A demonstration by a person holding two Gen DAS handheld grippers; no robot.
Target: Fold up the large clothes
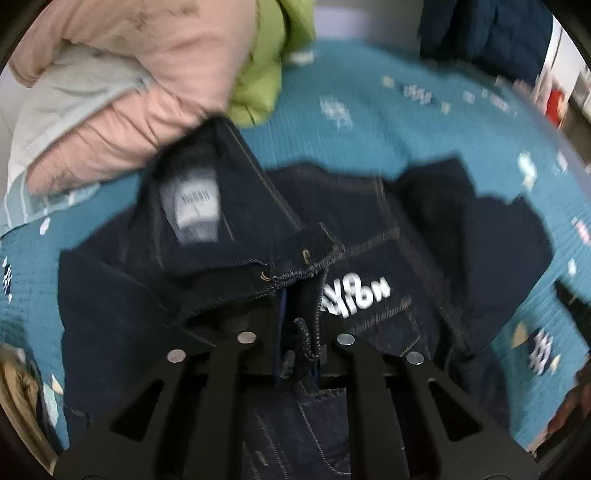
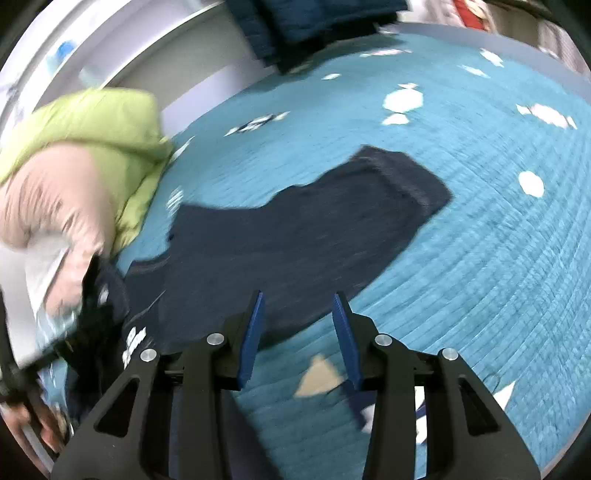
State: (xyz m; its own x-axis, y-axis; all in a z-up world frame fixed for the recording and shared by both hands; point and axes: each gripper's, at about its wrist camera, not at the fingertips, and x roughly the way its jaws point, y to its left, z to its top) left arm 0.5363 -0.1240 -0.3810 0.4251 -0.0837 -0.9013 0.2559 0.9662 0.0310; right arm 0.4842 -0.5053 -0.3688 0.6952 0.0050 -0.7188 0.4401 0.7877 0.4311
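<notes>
On the teal quilted bed cover [image 2: 461,236], roughly at its middle, one dark denim jacket [image 1: 424,236] lies partly spread, its white lettering [image 1: 356,297] and collar label [image 1: 195,206] turned up. The left gripper [image 1: 301,332] is clamped on a bunched front edge of the jacket, near the buttonhole tab [image 1: 306,253], with the jaws nearly together and cloth pinched between them. The right gripper [image 2: 297,332] hangs above the near side of the jacket with its blue pads [image 2: 251,339] standing moderately apart and nothing between them; it touches no fabric.

One sleeve [image 2: 399,177] stretches away toward the far right of the cover. To do this step well, I judge the right gripper should take a matching edge or the sleeve before the left pulls further, so the panel lays over flat rather than dragging into a twist. The pinch should stay on a single seam edge, not a wad of layers, and the lettering side should be smoothed before any crease is set.

Counted: one denim jacket in work; one pink padded garment [image 1: 159,74] and one lime-green padded garment [image 2: 96,125] heaped at the far left edge of the cover; one dark blue garment [image 2: 314,26] at the far edge. Two grippers, one holding. Both views are blurred, so finer details stay uncertain.
</notes>
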